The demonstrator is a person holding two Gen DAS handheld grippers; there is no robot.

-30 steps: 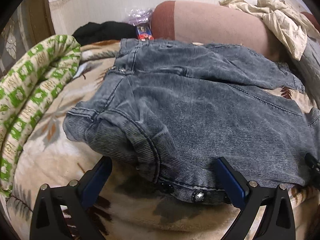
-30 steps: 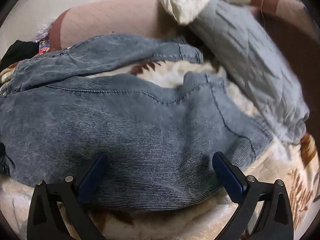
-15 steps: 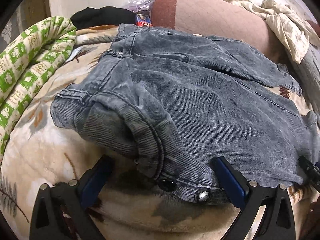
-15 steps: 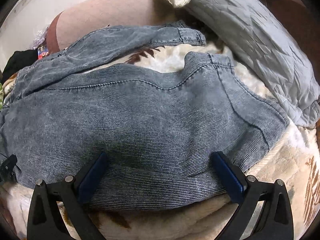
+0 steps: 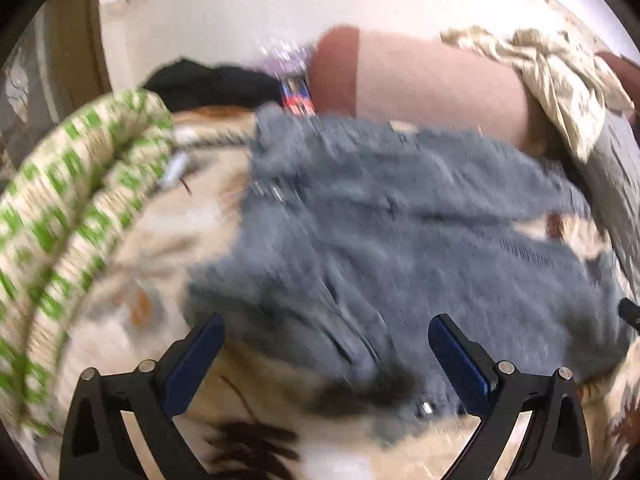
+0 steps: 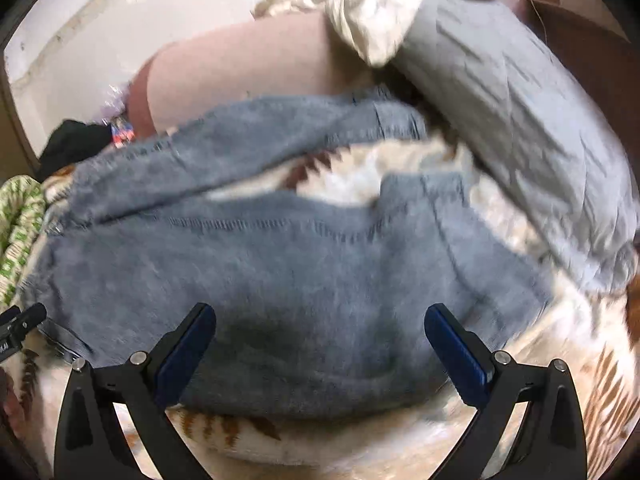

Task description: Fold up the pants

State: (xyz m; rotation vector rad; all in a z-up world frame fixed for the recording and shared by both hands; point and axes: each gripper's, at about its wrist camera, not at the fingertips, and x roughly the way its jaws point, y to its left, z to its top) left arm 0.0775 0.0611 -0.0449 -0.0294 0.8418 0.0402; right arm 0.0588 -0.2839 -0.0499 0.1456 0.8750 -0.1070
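The soft, floppy, rather heavy jeans (image 6: 304, 280) lie spread on the blanket (image 5: 132, 248), and both the left gripper (image 5: 326, 346) and right gripper (image 6: 320, 338) gape wide and empty, so I'd grab the thick waistband and the hem.

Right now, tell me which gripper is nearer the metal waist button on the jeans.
Left. The left gripper is open right over the waistband, the button just inside its right finger. The right gripper is open over the near leg of the jeans, away from the waist.
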